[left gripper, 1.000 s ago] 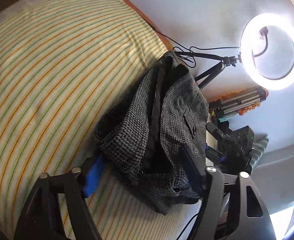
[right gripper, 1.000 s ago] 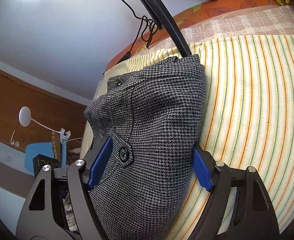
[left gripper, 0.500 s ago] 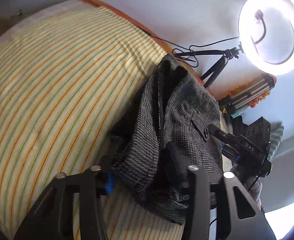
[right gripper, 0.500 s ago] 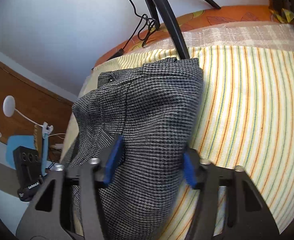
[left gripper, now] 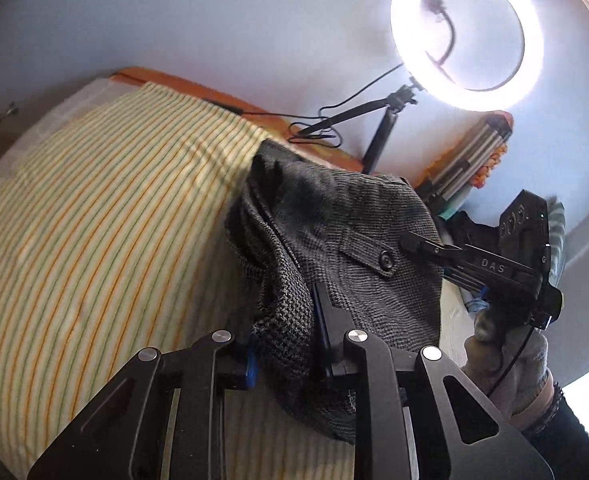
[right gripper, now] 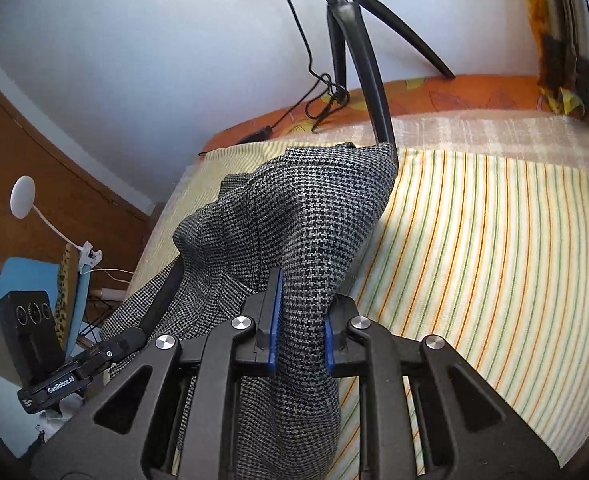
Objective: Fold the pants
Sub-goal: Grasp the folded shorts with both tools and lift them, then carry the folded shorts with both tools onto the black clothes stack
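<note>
Now both clenched on pants [left gripper: 374, 264], left hand-held gripper [left gripper: 284, 344], right hand-held gripper [right gripper: 299, 336]

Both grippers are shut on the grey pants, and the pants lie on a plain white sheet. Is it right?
Not quite. The sheet is striped, not plain white, as the right wrist view shows. Both the left gripper and right gripper are shut on the grey pants.

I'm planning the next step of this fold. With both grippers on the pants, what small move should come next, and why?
Probably lift both together and draw them apart. The left gripper and right gripper are each shut on the pants, which lie bunched on the striped sheet; tension would flatten them for folding.
</note>
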Demonstrator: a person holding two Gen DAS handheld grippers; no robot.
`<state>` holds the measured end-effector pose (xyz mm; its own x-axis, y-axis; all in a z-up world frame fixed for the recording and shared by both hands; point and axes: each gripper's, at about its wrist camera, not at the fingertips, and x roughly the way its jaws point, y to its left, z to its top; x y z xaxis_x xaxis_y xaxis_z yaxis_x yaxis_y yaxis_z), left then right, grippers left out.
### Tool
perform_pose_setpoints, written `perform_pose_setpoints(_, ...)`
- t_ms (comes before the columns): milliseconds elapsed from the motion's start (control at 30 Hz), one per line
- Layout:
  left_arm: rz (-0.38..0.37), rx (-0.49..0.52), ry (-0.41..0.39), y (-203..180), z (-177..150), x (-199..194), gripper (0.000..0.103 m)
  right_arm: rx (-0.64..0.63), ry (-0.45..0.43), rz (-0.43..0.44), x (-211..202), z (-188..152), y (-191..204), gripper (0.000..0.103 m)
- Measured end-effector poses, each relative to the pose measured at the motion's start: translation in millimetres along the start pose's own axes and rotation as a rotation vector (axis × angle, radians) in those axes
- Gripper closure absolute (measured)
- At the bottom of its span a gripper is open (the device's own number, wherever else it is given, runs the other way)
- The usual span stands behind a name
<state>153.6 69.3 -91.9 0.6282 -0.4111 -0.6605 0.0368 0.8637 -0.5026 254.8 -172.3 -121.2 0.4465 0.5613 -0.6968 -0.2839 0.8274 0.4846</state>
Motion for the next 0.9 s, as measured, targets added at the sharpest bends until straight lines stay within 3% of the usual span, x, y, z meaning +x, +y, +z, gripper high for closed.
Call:
perform_pose_setpoints(533,-0.139,0.157,0.027,-80.5,-16.1,5.8,0.084,-0.061,-0.093,-0.091,-99.9,-7.5,-14.1,0.088)
perform_pose_setpoints(900,-0.265,0.257,0.021,-170.8,-18.2,26.8,0.084,-0.104,-0.195,-0.222,-197.6,1.4,-43.5,0.088)
